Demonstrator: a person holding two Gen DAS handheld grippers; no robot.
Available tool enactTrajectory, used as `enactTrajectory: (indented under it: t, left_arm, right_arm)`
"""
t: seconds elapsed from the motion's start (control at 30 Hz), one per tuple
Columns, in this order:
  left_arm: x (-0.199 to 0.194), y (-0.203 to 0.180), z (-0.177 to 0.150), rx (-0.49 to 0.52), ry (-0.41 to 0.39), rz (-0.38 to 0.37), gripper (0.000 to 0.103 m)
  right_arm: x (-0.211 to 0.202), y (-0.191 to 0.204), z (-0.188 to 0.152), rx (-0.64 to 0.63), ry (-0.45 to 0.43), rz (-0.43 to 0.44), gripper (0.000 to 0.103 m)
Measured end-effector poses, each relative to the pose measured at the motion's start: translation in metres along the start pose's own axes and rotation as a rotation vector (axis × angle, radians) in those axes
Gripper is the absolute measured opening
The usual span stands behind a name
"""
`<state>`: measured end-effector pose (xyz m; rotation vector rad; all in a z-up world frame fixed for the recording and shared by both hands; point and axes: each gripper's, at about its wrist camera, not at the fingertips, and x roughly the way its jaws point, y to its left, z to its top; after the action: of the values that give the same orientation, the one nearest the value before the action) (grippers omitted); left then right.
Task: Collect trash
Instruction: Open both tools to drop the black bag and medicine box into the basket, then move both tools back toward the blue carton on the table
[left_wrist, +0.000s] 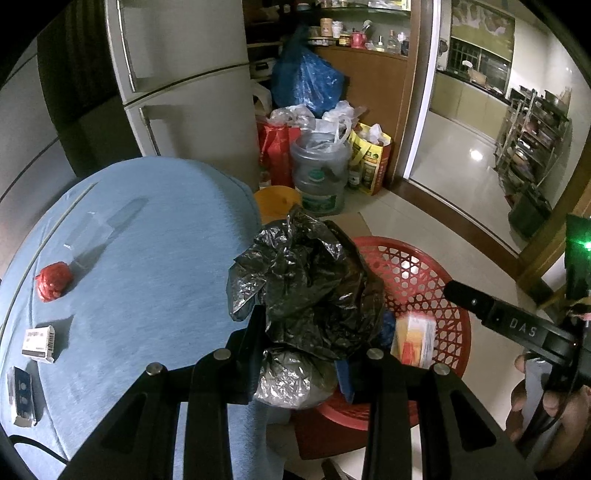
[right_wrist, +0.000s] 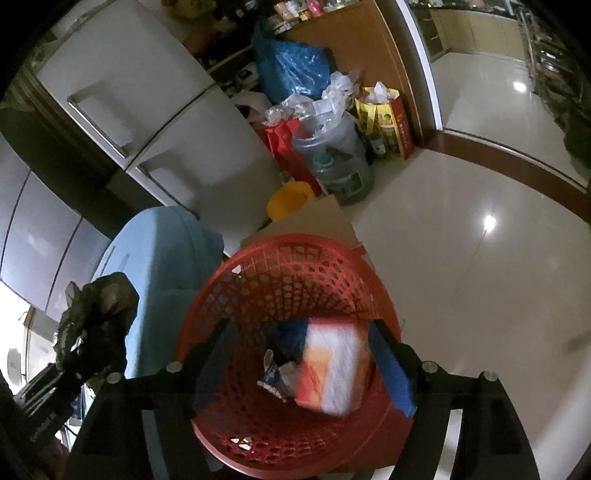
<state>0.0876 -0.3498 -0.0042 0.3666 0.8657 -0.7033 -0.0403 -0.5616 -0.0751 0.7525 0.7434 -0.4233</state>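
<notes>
The left gripper (left_wrist: 301, 354) is clenched on a crumpled black bag (left_wrist: 306, 288), carried at the table (left_wrist: 147, 258) edge toward the red basket (left_wrist: 417, 273) at 3 o'clock. The right gripper (right_wrist: 303, 365) hangs released above the basket – a carton (right_wrist: 328, 369) lies inside.

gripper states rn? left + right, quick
Left hand-held gripper: closed on the crumpled black plastic bag.
Right hand-held gripper: open, holding nothing, above the red basket.

Dim indoor light; ceiling lamps glare off the tiled floor (right_wrist: 461, 258); fisheye edges bend dark; orange packet (right_wrist: 328, 365) motion-blurred.
</notes>
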Motion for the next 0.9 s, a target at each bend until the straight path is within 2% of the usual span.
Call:
enactTrajectory:
  t: [0.2,0.5,0.53,0.6,0.63,0.67,0.9]
  left_arm:
    - [0.005,-0.006,0.001,0.018,0.008,-0.012,0.035]
    - [0.024,-0.027,0.007,0.056,0.068,-0.072,0.038]
    - [0.026,-0.029,0.008,0.058,0.075,-0.089,0.041]
    - [0.028,-0.033,0.01,0.066,0.079,-0.098,0.059]
    - [0.027,-0.035,0.011,0.073,0.071,-0.093,0.071]
    - [0.026,-0.036,0.011,0.082,0.061,-0.083,0.074]
    - [0.027,-0.033,0.011,0.091,0.065,-0.072,0.074]
  right_arm:
    - [-0.003,-0.004,-0.001,0.012,0.001,-0.002,0.078]
    - [-0.008,-0.013,-0.002,0.029,-0.008,-0.012,0.078]
    - [-0.008,-0.014,-0.002,0.032,-0.01,-0.013,0.078]
    - [-0.01,-0.017,-0.002,0.038,-0.015,-0.016,0.078]
    - [-0.011,-0.018,-0.002,0.041,-0.02,-0.019,0.078]
    - [-0.012,-0.018,-0.002,0.044,-0.024,-0.02,0.078]
    - [-0.014,-0.018,0.0,0.049,-0.03,-0.024,0.078]
